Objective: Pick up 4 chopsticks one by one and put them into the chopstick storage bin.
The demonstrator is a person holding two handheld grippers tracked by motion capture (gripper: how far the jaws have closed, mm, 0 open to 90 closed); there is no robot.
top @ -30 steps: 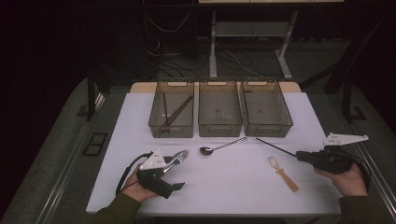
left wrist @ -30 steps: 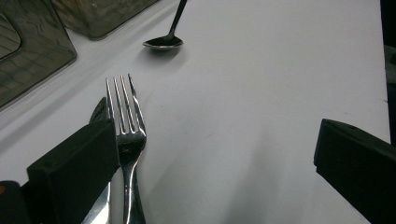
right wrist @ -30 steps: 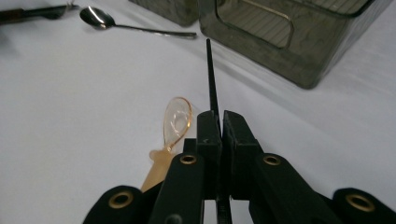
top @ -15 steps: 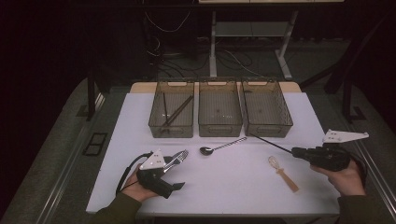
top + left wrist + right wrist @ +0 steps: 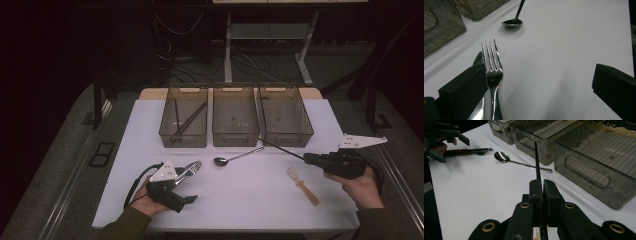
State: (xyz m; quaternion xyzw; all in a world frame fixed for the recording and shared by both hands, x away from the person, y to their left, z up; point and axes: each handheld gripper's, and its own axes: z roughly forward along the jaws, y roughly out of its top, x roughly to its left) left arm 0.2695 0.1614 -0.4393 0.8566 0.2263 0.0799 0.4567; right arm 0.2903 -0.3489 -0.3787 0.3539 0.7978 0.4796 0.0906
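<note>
My right gripper point(image 5: 309, 159) point(image 5: 542, 185) is shut on a thin black chopstick point(image 5: 281, 148) point(image 5: 536, 161), held a little above the white table with its tip toward the right bin point(image 5: 292, 140) point(image 5: 596, 180). My left gripper point(image 5: 187, 186) point(image 5: 539, 85) rests open at the front left. A steel fork point(image 5: 189, 170) point(image 5: 493, 71) lies just inside its left jaw, and a knife point(image 5: 478, 59) is partly hidden under that jaw. A metal spoon point(image 5: 236, 155) point(image 5: 513, 22) point(image 5: 501, 157) lies at the table's middle. Two dark chopsticks point(image 5: 186, 121) lie in the left bin point(image 5: 182, 140).
Three smoky clear bins stand in a row at the back; the middle bin point(image 5: 235, 140) point(image 5: 534, 135) has no cutlery in it. A small wooden spoon point(image 5: 302, 184) lies front right, near my right hand. The white table point(image 5: 250, 200) ends just before both hands.
My right gripper has carried the chopstick left and up, its tip now closer to the bins. The left gripper, fork, knife and spoon have stayed put.
</note>
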